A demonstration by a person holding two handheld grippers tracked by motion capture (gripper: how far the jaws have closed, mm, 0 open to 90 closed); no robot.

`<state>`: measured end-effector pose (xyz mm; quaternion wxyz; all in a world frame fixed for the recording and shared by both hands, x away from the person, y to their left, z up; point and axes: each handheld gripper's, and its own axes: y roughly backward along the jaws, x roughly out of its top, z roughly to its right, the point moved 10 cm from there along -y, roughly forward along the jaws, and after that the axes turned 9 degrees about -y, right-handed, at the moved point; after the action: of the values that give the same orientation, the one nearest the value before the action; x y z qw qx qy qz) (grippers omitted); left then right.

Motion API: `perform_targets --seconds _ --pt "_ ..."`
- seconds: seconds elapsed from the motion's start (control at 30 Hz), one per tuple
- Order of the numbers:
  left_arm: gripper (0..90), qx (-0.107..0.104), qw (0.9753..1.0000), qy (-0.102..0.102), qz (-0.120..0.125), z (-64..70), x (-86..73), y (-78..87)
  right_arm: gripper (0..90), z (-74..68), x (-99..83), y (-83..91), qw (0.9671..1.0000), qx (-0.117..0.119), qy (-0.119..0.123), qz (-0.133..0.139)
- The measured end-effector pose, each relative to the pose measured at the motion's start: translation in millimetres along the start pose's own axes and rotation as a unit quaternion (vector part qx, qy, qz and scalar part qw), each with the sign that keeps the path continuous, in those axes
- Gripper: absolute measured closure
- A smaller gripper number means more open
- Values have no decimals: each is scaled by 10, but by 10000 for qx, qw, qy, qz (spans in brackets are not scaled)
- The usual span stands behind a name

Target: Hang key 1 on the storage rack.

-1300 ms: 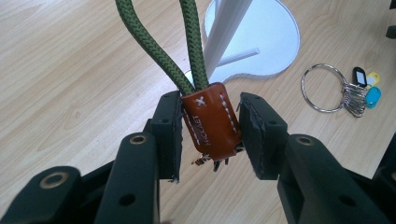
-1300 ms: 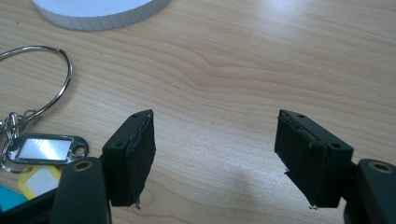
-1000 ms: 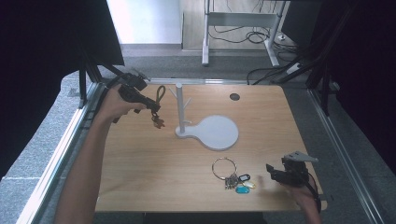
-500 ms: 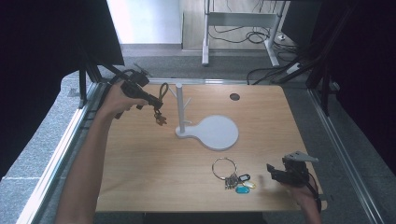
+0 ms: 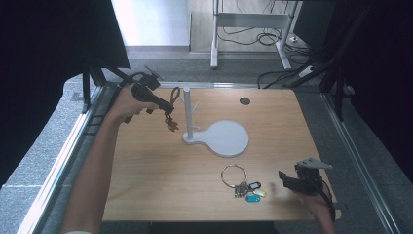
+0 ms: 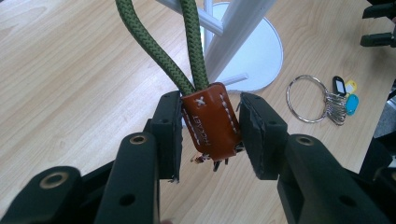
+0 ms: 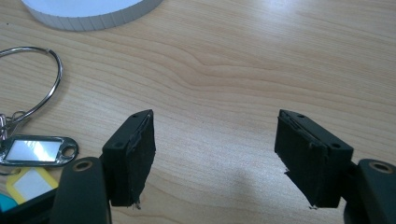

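Upper left of the high view: my left gripper (image 5: 168, 106) pinches the rope keychain (image 6: 209, 120) beside the white stand (image 5: 187, 112).
Next, I judge, loop onto a peg; right gripper (image 7: 217, 156) rests spread near the key ring (image 5: 234, 175).

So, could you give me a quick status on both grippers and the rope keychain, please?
Left gripper shut on rope keychain, loop at white stand. Right gripper open, idle beside key ring. Nothing in the way.
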<state>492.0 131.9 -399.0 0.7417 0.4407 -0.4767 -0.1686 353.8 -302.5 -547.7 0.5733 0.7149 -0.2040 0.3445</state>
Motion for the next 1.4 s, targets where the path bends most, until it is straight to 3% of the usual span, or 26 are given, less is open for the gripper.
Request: perform_targets --seconds 0.4,0.87,1.1,1.4 --pt "610 -169 9998 -109 -92 39 -30 -106 290 5 -1 -6 10000 5 8 -13" --pt "632 -203 9997 87 -76 34 -104 -256 290 8 -4 -19 10000 13 1 -30" --pt "579 -44 10000 47 -22 49 -146 -183 290 9 -3 -20 10000 10 -4 -24" --pt "567 59 9999 -114 93 203 -249 -58 290 -68 -3 -45 9999 51 76 -59"
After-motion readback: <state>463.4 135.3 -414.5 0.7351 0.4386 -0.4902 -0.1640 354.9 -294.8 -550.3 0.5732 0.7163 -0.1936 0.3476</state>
